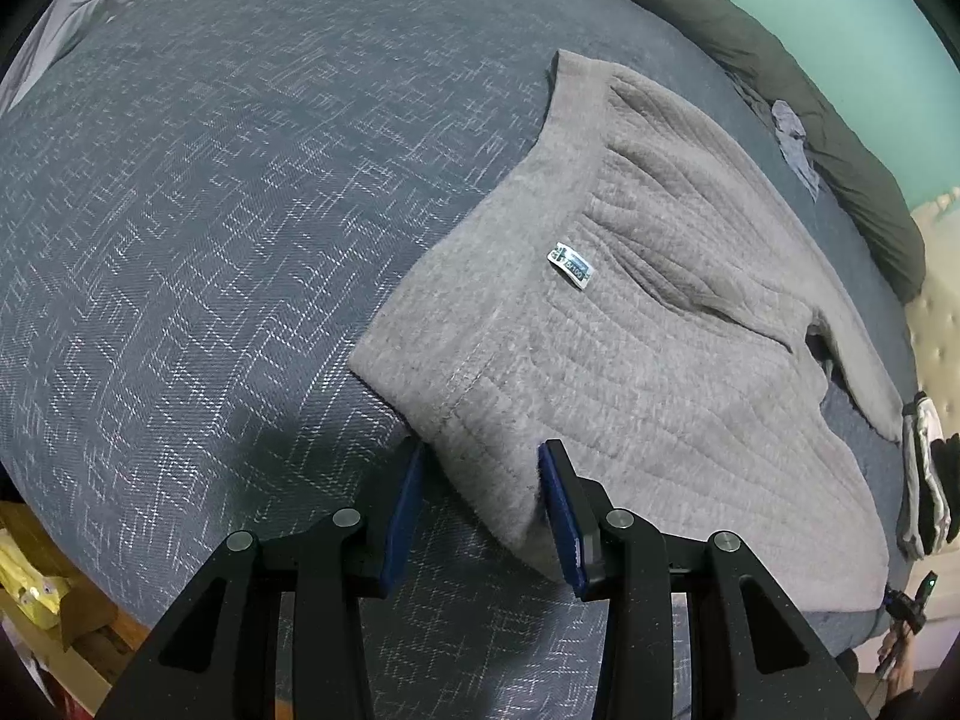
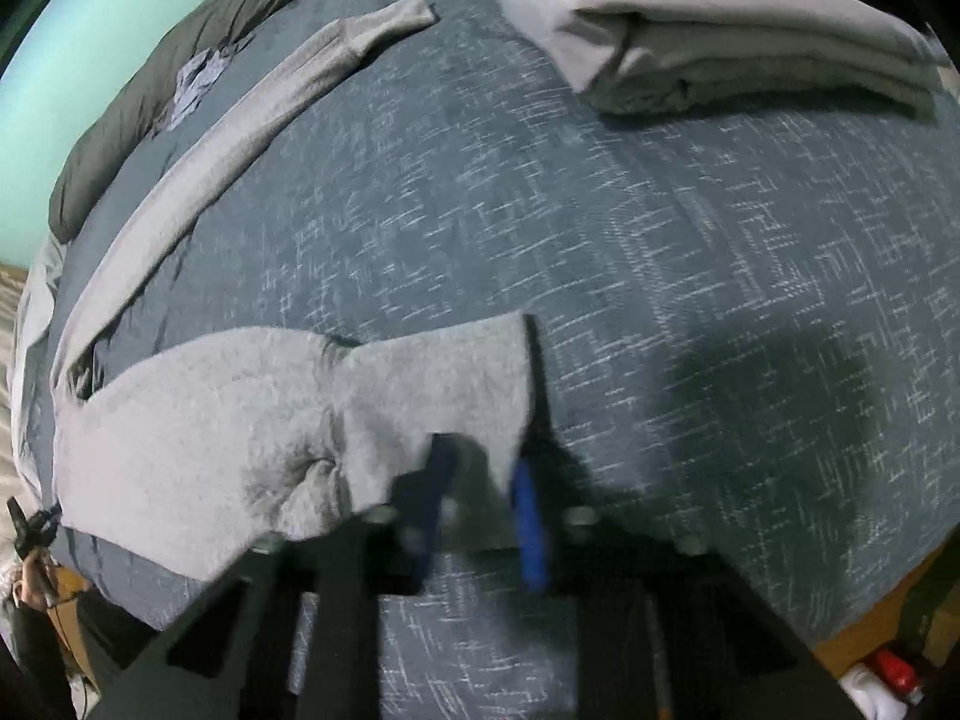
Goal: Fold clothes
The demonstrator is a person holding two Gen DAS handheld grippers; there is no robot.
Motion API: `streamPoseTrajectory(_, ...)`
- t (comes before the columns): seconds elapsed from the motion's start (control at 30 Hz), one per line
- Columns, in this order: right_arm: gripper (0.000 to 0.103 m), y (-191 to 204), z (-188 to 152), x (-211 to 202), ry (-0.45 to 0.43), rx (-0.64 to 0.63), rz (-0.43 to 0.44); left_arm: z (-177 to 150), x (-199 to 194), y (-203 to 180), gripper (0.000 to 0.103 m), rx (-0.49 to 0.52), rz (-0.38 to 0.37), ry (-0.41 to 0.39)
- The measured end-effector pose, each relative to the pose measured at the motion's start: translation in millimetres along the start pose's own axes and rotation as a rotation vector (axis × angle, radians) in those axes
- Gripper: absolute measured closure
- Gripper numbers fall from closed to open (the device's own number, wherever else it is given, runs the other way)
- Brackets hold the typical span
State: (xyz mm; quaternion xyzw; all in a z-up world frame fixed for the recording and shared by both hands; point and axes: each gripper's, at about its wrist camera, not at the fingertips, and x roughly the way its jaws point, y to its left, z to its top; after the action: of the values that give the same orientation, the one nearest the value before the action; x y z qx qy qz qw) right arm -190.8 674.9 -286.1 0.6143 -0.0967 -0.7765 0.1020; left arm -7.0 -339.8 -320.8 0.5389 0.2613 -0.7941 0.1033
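Left wrist view: grey sweater [image 1: 660, 324] spread flat on blue patterned bedspread [image 1: 210, 210], white label [image 1: 570, 264] facing up. Left gripper [image 1: 486, 510] wide apart, straddling the sweater's near hem corner, not clamped. Right wrist view, blurred: right gripper [image 2: 480, 516] parted around another sweater edge [image 2: 456, 408]. Folded pale clothes [image 2: 750, 60] stacked farther off; dark quilt [image 2: 150, 120] along the turquoise wall [image 2: 78, 48].

Motion blur smears the right gripper [image 2: 480, 510], so its grip is unclear; the folded stack [image 2: 750, 54] runs off-frame; the sweater label [image 1: 570, 265] is unreadable.
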Motion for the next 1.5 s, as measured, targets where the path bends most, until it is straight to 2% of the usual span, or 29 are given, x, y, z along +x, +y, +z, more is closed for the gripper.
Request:
streamPoseTrajectory(0.07,0.097,5,-1,-1,-0.001,-0.026,-0.024,0,0,1,0.061,-0.001,-0.001,0.000)
streamPoseTrajectory(0.13,0.099,6,0,-5,-0.010,-0.030,-0.022,-1,0,2,0.061,-0.002,-0.003,-0.001)
streamPoseTrajectory(0.3,0.100,-9,3,-28,-0.060,0.000,0.009,-2,-1,7,0.061,-0.007,-0.005,-0.001)
streamPoseTrajectory(0.43,0.100,-19,5,-42,-0.056,-0.004,0.014,-2,-1,8,0.061,-0.007,-0.002,-0.001)
streamPoseTrajectory(0.7,0.100,-25,6,-27,-0.047,0.049,0.004,-2,-4,8,0.061,-0.005,-0.002,-0.002)
streamPoseTrajectory(1.2,0.100,-33,5,-18,-0.018,0.055,-0.022,7,-9,15,0.059,-0.026,-0.015,-0.028)
streamPoseTrajectory(1.5,0.099,-35,5,-25,-0.058,0.072,-0.041,10,-7,13,0.059,-0.021,-0.025,-0.036)
